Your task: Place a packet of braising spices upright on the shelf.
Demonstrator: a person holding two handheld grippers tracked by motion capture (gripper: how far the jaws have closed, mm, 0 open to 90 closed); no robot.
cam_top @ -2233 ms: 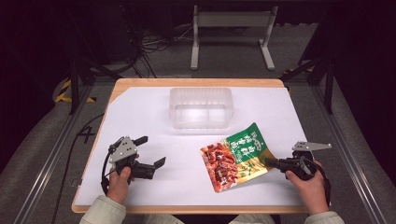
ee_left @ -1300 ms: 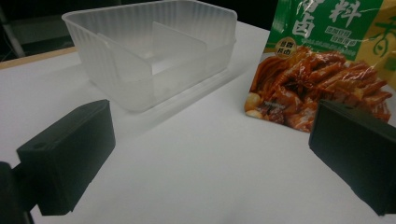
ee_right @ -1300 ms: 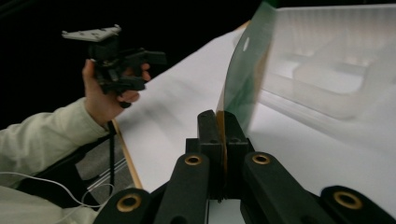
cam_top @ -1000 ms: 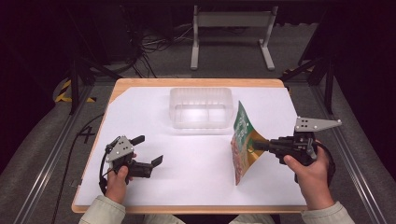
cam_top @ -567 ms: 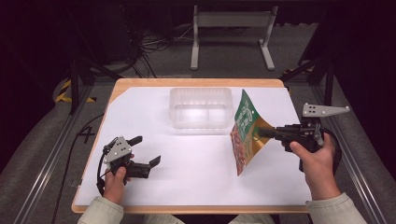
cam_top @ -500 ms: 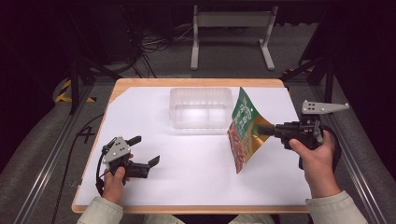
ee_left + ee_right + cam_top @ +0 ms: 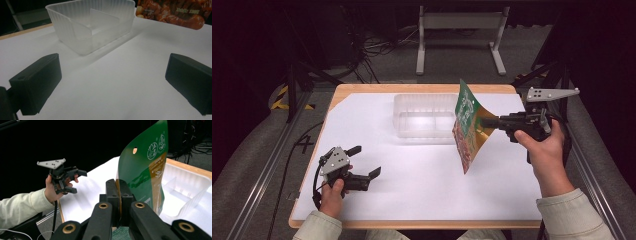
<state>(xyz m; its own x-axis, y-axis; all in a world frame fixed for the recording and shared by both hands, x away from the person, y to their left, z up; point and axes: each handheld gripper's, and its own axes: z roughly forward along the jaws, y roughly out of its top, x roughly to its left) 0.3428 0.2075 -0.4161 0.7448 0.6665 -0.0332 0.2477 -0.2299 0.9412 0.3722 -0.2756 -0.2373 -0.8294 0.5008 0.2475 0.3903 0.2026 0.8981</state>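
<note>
White tabletop [image 7: 422, 190]: right gripper [image 7: 490, 121] clamped on snack pouch [image 7: 466, 127]; left gripper [image 7: 364, 164] wide open, empty. I'd drop it into the tray [image 7: 424, 116] at 9 o'clock, bottom first.

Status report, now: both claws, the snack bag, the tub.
Right claw shut on snack bag, held upright above the table. Left claw open, holding nothing, low over the white table. Clear tub ahead, nothing seen inside.

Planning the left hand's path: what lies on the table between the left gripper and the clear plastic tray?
Nothing: the left gripper view shows bare white table from the open left gripper up to the clear plastic tray. The high view agrees.
</note>
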